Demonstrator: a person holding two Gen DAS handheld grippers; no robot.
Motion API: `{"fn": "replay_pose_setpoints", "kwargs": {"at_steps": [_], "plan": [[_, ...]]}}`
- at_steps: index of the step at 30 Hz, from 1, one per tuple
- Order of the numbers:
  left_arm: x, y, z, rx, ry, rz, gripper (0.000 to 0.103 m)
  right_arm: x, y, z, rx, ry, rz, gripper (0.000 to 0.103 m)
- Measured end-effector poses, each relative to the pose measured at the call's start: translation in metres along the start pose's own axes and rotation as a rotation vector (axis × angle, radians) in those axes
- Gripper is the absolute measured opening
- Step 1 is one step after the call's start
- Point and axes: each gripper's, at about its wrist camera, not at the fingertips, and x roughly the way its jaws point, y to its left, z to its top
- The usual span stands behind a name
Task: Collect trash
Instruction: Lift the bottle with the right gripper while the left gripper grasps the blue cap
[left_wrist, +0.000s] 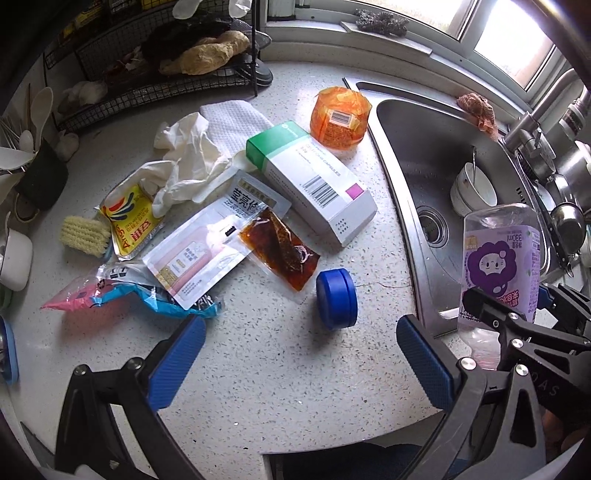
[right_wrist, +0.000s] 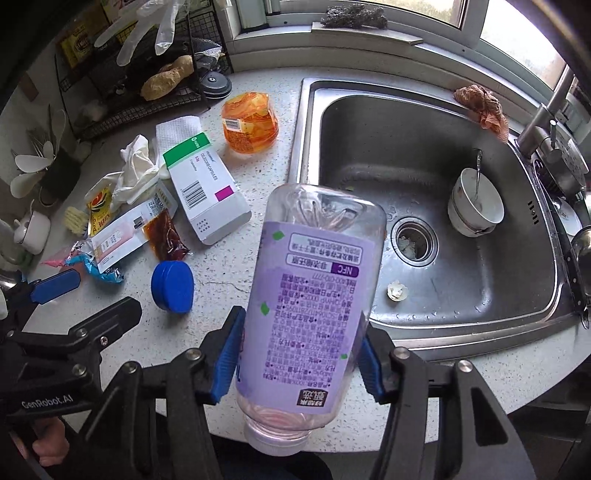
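Two grippers in view. Left gripper (left_wrist: 301, 354): fingers spread wide, nothing between them, hovering over the counter (left_wrist: 258, 369). Ahead and to its left lies a crumpled pink-and-blue wrapper (left_wrist: 122, 293); beyond that a yellow sachet (left_wrist: 127, 221), a white pouch (left_wrist: 207, 243), a dark sauce packet (left_wrist: 280, 251) and a crumpled white glove (left_wrist: 184, 162). Just ahead of its fingertips, slightly right, the blue lid (left_wrist: 337, 298) stands on edge. Farther ahead: a white-and-green medicine box (left_wrist: 314, 184), then an orange container (left_wrist: 340, 116).

Right gripper (right_wrist: 295, 363): clamped across the lower body of a clear bottle (right_wrist: 310, 295) with a purple label, pads on opposite sides. Bottle is lifted off the counter, near the sink (right_wrist: 369, 332) edge. Long axis runs along the fingers; base points away from the tool, open neck back toward the wrist.

Judgement: bottle looks empty, so light; thin plastic wall will likely flex and the label is smooth, so a firm mid-body hold suits it. Lid: rigid, light, may roll; take it across its flat faces. Wrappers: limp, slippery; pinch at a raised fold.
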Motion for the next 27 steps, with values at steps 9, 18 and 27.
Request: {"fn": "replay_pose_setpoints", "kwargs": {"at_steps": [9,18,27], "plan": [[0.039,-0.020,0.019,0.091,0.057,0.020,0.083,0.013,-0.032,-0.003,0.067,0.025,-0.027,0.053],[0.057,-0.036,0.013,0.123,0.111,-0.026,0.018,0.014,-0.043,-0.005,0.095,0.037,-0.039,0.053],[0.023,-0.069,-0.001,0.109,0.033,-0.037,0.018,-0.014,-0.059,-0.026,0.092,-0.011,0.001,0.053]]}}
